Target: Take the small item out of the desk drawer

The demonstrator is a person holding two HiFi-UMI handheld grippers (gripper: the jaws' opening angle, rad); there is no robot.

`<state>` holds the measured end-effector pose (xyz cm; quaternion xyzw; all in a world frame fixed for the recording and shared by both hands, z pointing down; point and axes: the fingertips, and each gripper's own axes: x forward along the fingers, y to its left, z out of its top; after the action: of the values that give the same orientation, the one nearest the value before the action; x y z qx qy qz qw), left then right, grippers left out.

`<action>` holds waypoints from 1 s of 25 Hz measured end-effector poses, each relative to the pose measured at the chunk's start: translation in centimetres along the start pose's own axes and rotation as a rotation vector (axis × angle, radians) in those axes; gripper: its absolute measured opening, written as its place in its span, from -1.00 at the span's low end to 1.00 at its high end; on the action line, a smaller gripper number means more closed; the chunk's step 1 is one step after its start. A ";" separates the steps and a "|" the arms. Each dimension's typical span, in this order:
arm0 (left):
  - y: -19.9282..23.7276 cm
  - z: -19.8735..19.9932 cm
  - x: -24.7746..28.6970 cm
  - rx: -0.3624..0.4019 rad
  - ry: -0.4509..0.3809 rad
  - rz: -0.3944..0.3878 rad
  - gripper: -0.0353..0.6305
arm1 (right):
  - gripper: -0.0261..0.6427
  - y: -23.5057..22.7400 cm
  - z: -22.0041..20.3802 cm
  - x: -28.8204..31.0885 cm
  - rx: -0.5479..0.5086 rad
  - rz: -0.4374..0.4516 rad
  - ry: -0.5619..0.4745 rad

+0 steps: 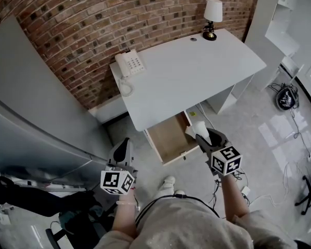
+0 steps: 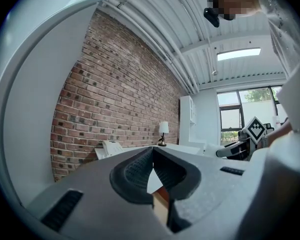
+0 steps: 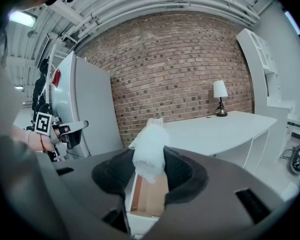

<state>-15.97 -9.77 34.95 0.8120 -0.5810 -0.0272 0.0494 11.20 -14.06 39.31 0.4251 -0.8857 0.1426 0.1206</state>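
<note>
Right gripper [image 1: 203, 137], right of centre low in the head view, pinches the small white wad [image 1: 199, 129] between its 2 jaws, at the right edge of the open drawer [image 1: 168, 139] under the white desk [image 1: 186, 71]. Left gripper [image 2: 153, 155], lower left, has its jaws pressed together on nothing.

I'm in an office. Beyond my right gripper [image 1: 203, 134], a white surface [image 1: 197, 71] carries a telephone [image 1: 129, 64] and lamp [image 1: 213, 14].

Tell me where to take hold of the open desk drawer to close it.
Grip the white front panel of the open wooden drawer by its top edge, from above on the person's side: it is a thin upright lip with room behind it.
</note>
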 end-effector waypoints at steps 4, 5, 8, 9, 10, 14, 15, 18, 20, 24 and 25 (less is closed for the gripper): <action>0.6 0.2 0.0 0.002 -0.011 0.008 -0.88 | -0.39 -0.1 0.4 0.1 -0.002 -0.007 -0.010; 0.8 0.3 0.0 0.002 -0.013 0.010 -0.88 | -0.39 -0.1 0.5 0.1 -0.003 -0.009 -0.012; 1.1 0.6 0.2 0.002 -0.019 0.011 -0.88 | -0.39 -0.3 0.9 0.2 -0.006 -0.016 -0.018; 1.2 0.6 0.3 0.002 -0.021 0.012 -0.88 | -0.39 -0.4 1.0 0.2 -0.007 -0.019 -0.019; 1.3 0.7 0.3 0.002 -0.023 0.013 -0.88 | -0.39 -0.5 1.0 0.2 -0.008 -0.020 -0.020; 2.3 0.9 0.4 0.008 -0.027 0.025 -0.88 | -0.39 -0.6 1.2 0.2 -0.003 -0.026 -0.026; 2.6 0.9 0.3 0.007 -0.027 0.031 -0.88 | -0.39 -0.7 1.2 0.3 -0.002 -0.028 -0.027; 3.3 1.0 0.3 0.003 -0.026 0.041 -0.88 | -0.39 -1.0 1.5 0.3 0.001 -0.036 -0.033; 3.4 1.0 0.4 0.002 -0.026 0.042 -0.88 | -0.39 -1.3 1.7 0.3 0.005 -0.043 -0.039; 3.3 1.1 0.7 0.010 -0.025 0.033 -0.88 | -0.39 -1.5 1.9 0.3 0.003 -0.051 -0.046; 3.3 1.1 0.8 0.013 -0.025 0.031 -0.88 | -0.39 -1.5 2.0 0.3 0.002 -0.052 -0.049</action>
<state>-18.90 -11.63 34.20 0.8028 -0.5942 -0.0327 0.0375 12.04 -15.88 37.74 0.4514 -0.8769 0.1300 0.1021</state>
